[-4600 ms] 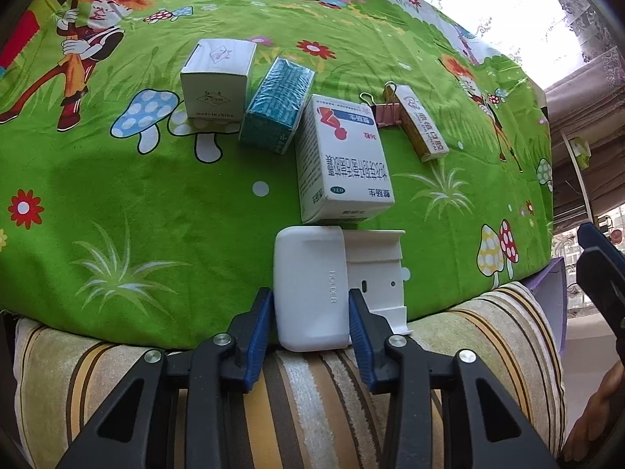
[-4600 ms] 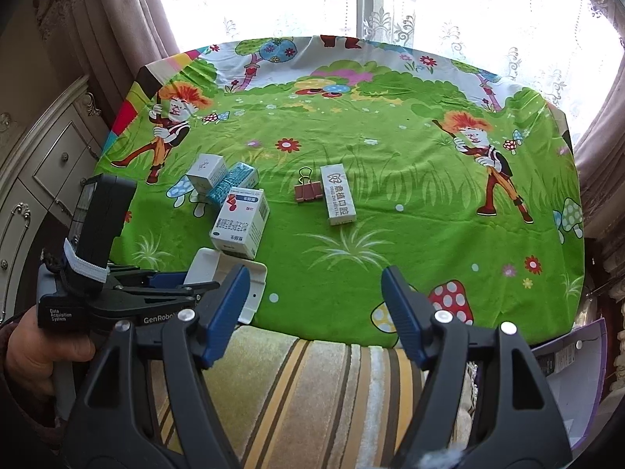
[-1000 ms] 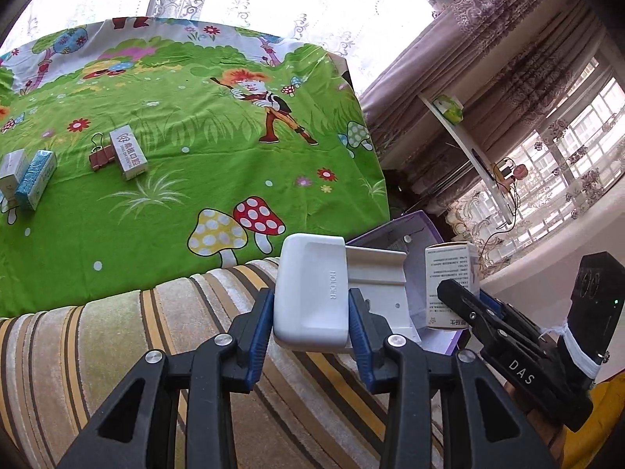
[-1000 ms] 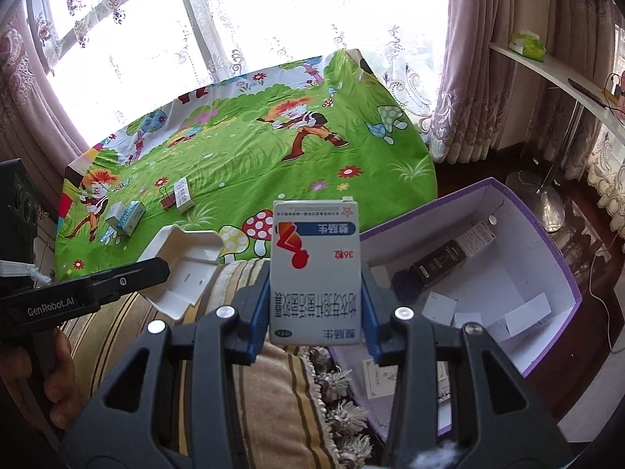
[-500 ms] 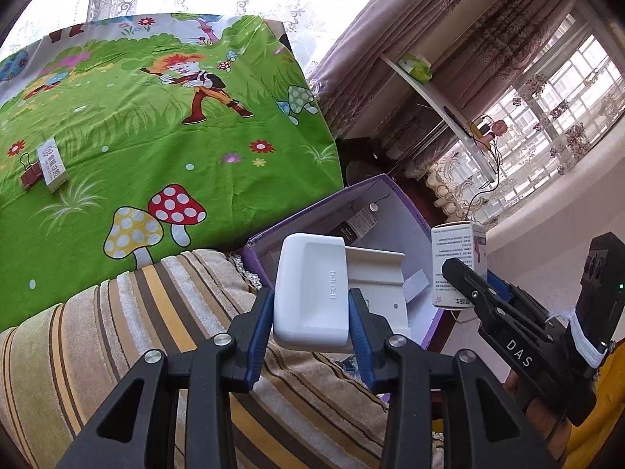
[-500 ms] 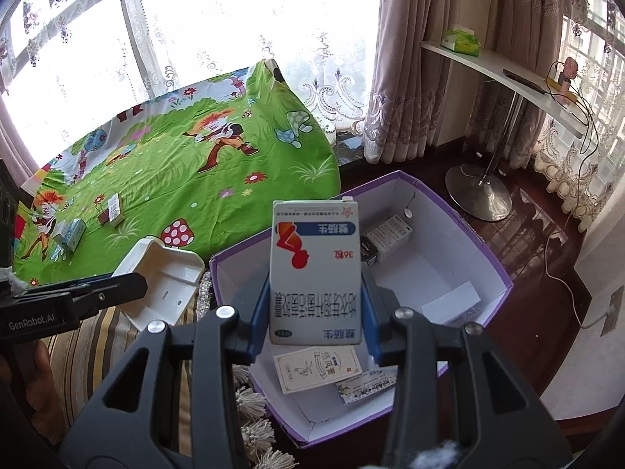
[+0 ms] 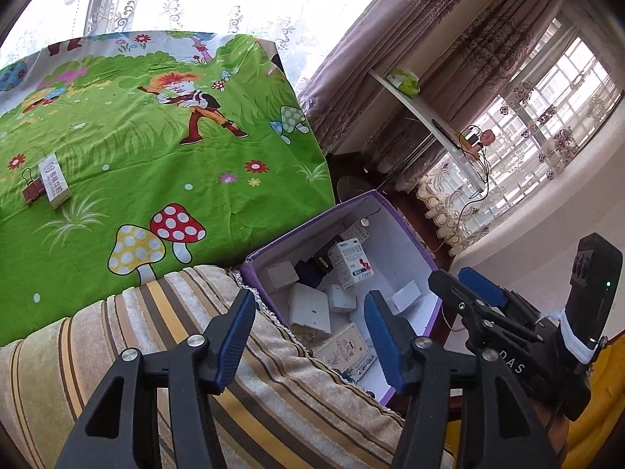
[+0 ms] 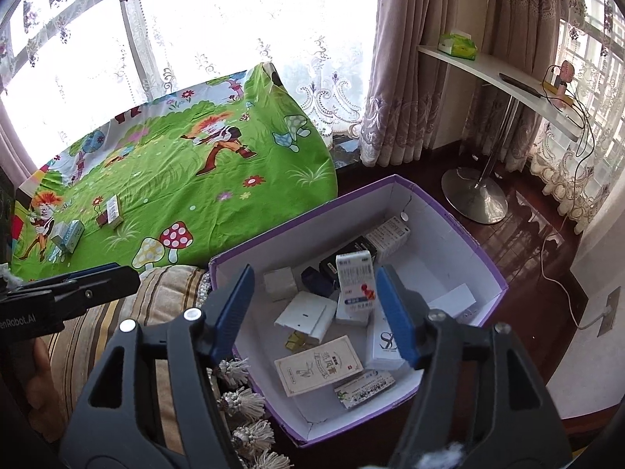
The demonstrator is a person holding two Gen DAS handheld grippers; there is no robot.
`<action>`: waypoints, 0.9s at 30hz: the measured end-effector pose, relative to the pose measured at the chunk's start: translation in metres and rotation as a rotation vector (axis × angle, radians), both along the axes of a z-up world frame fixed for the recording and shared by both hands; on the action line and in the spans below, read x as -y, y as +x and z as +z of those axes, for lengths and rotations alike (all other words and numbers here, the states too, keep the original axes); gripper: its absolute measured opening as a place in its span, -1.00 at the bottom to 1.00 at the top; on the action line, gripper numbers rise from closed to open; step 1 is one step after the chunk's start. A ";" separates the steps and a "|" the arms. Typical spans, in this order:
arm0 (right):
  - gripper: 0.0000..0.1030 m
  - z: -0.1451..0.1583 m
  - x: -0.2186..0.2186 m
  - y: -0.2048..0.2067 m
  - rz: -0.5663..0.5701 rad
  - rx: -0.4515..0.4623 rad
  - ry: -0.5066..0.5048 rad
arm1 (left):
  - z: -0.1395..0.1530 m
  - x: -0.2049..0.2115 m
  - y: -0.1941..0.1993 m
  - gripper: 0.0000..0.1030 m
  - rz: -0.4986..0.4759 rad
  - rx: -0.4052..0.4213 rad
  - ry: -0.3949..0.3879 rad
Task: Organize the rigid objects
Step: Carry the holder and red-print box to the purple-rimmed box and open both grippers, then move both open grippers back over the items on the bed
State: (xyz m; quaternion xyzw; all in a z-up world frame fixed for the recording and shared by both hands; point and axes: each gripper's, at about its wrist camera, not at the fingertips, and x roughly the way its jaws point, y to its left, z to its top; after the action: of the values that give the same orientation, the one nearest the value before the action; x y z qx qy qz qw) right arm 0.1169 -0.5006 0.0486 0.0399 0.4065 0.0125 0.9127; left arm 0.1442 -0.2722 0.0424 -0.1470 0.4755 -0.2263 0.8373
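Both tongs are being held over the purple box standing on the dark floor beside the striped cushion. The left tongs are standing apart with nothing between the pads, their jaws having just been opening. The white case is lying flat inside the box, clear of the pads. The right tongs are likewise parted, their jaws having just been opening; the white medicine carton with the red mark is seen between the blue pads but below them, tilted among the other packets in the box, and is not being pressed. On the green cartoon sheet, a small white carton is lying against a brown binder clip, and a teal box and another white box are lying further off.
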 end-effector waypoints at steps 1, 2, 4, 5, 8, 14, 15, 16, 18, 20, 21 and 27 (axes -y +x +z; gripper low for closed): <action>0.33 0.000 -0.002 0.000 0.005 0.000 0.005 | 0.002 -0.002 -0.001 0.14 0.007 0.010 0.002; 0.33 0.001 -0.005 0.000 0.013 0.001 0.009 | 0.004 -0.004 -0.002 0.14 0.012 0.024 0.005; 0.33 0.002 -0.011 0.000 0.032 0.004 0.011 | 0.010 -0.007 -0.004 0.14 0.014 0.058 0.022; 0.33 0.004 -0.015 0.000 0.042 0.008 0.007 | 0.013 -0.009 -0.005 0.14 0.016 0.077 0.034; 0.33 0.007 -0.026 0.000 0.068 0.015 -0.013 | 0.019 -0.019 -0.007 0.14 0.034 0.109 0.041; 0.33 0.017 -0.050 0.002 0.134 0.030 0.004 | 0.030 -0.046 -0.006 0.14 0.084 0.149 0.065; 0.33 0.019 -0.054 0.003 0.147 0.033 0.012 | 0.032 -0.051 -0.005 0.14 0.095 0.156 0.069; 0.33 0.022 -0.058 0.005 0.157 0.037 0.012 | 0.035 -0.056 -0.004 0.14 0.106 0.162 0.071; 0.33 0.027 -0.068 0.009 0.169 0.047 0.000 | 0.039 -0.071 -0.001 0.14 0.136 0.170 0.068; 0.33 0.032 -0.078 0.013 0.187 0.060 -0.003 | 0.042 -0.086 0.003 0.14 0.168 0.173 0.067; 0.33 0.035 -0.083 0.015 0.196 0.069 -0.005 | 0.043 -0.094 0.005 0.15 0.183 0.175 0.071; 0.35 0.054 -0.118 0.039 0.246 0.120 -0.014 | 0.059 -0.149 0.016 0.15 0.293 0.208 0.107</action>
State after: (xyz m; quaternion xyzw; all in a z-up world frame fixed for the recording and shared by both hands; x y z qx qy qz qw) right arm 0.1555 -0.3824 0.1027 -0.0172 0.3533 0.1238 0.9271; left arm 0.1603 -0.1236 0.1012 -0.1455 0.3711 -0.0904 0.9127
